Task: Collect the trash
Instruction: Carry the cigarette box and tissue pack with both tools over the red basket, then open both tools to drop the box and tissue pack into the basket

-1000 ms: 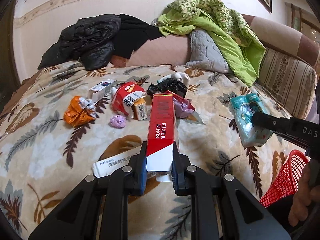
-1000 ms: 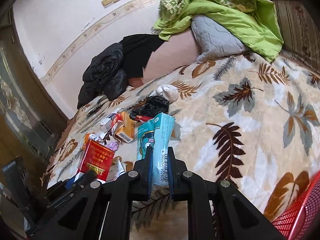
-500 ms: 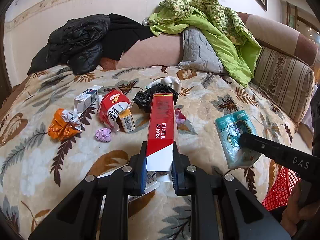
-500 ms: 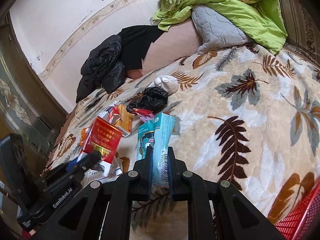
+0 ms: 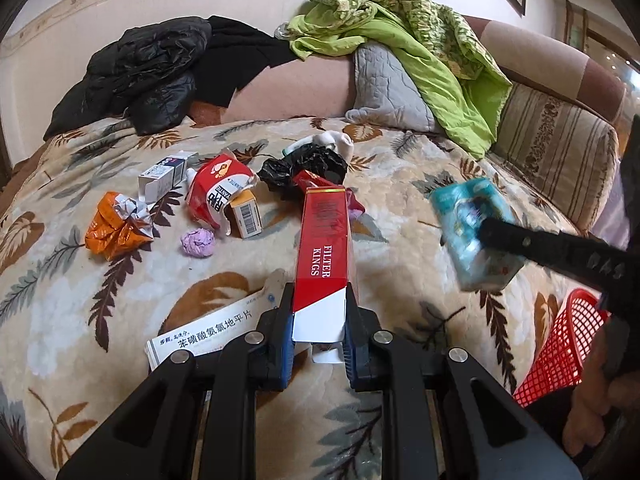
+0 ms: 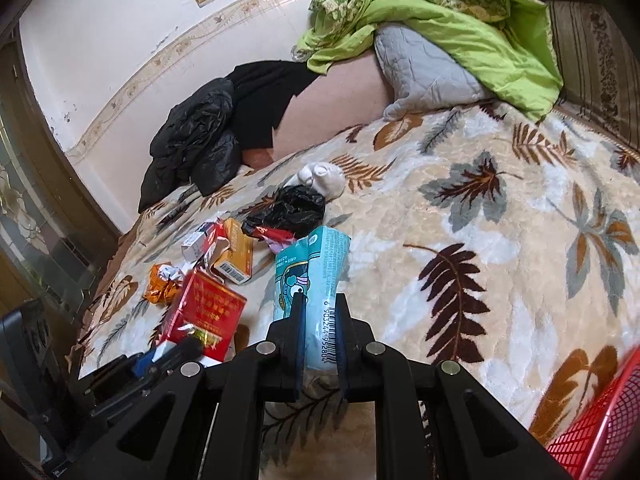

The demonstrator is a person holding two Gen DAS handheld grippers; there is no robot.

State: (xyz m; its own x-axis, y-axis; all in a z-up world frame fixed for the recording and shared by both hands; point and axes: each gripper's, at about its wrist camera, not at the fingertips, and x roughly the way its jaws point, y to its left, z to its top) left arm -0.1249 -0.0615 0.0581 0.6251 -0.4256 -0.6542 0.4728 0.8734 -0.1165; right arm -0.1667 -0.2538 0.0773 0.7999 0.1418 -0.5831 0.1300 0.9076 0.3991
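My left gripper (image 5: 319,312) is shut on a long red and white carton (image 5: 325,252) marked FILTER KINGS and holds it above the bed; it also shows in the right wrist view (image 6: 202,314). My right gripper (image 6: 319,320) is shut on a teal tissue pack (image 6: 310,280), seen at the right of the left wrist view (image 5: 474,232). A red mesh basket (image 5: 560,356) sits at the bed's front right edge, just below the tissue pack; its corner shows in the right wrist view (image 6: 592,432).
On the leaf-patterned blanket (image 5: 72,300) lie an orange wrapper (image 5: 116,224), a red bag (image 5: 218,194), small boxes (image 5: 246,216), a purple wad (image 5: 197,242), a black bag (image 5: 304,168) and a white medicine box (image 5: 208,334). Black jackets (image 5: 152,76), green quilt (image 5: 404,48) at the back.
Both grippers have pulled back toward the front of the bed with their loads. The tissue pack has shifted toward the red basket, which shows more in both views.
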